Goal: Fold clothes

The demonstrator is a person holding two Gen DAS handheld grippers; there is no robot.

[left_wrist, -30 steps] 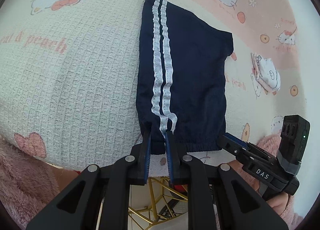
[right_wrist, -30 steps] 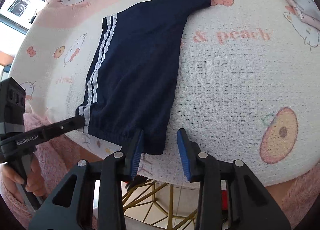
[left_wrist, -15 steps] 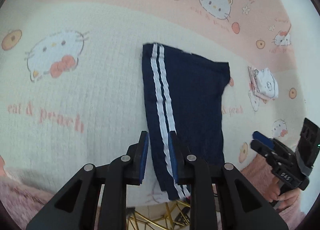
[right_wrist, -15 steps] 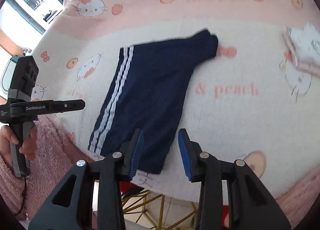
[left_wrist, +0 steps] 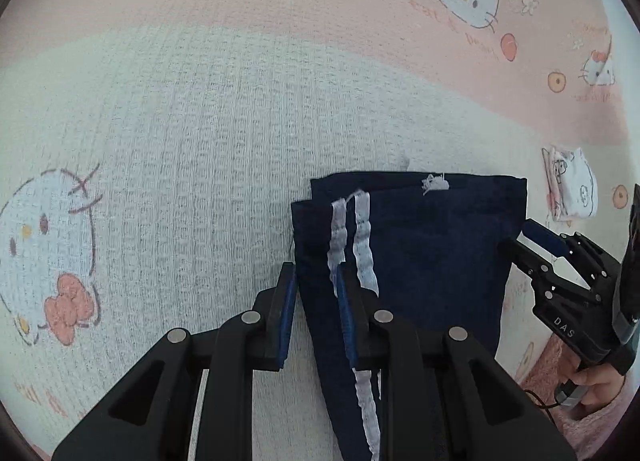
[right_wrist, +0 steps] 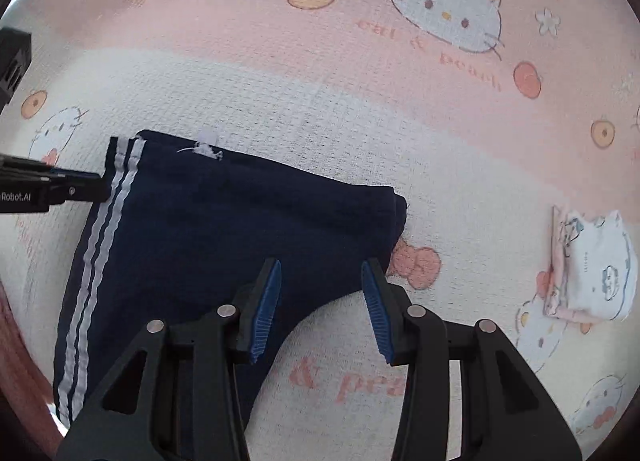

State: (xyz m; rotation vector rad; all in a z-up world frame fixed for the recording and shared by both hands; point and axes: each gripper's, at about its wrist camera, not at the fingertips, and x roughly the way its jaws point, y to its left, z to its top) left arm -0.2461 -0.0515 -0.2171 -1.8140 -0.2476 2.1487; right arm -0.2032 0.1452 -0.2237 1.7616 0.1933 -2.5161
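Note:
Navy shorts (left_wrist: 432, 257) with two white side stripes lie folded over on the Hello Kitty blanket (left_wrist: 200, 141); they also show in the right wrist view (right_wrist: 224, 229). My left gripper (left_wrist: 316, 301) is shut on the striped edge of the shorts. It shows at the left of the right wrist view (right_wrist: 84, 187). My right gripper (right_wrist: 320, 293) is open just above the shorts' right part and holds nothing. It shows at the right of the left wrist view (left_wrist: 532, 241).
A small folded white and pink garment (right_wrist: 592, 265) lies on the blanket to the right of the shorts; it also shows in the left wrist view (left_wrist: 572, 189). A hand in a pink fuzzy sleeve (left_wrist: 592, 385) holds the right gripper.
My left gripper carried the shorts' waistband end from the near edge up and over, folding the shorts in half. My right gripper moved forward over the shorts, still open.

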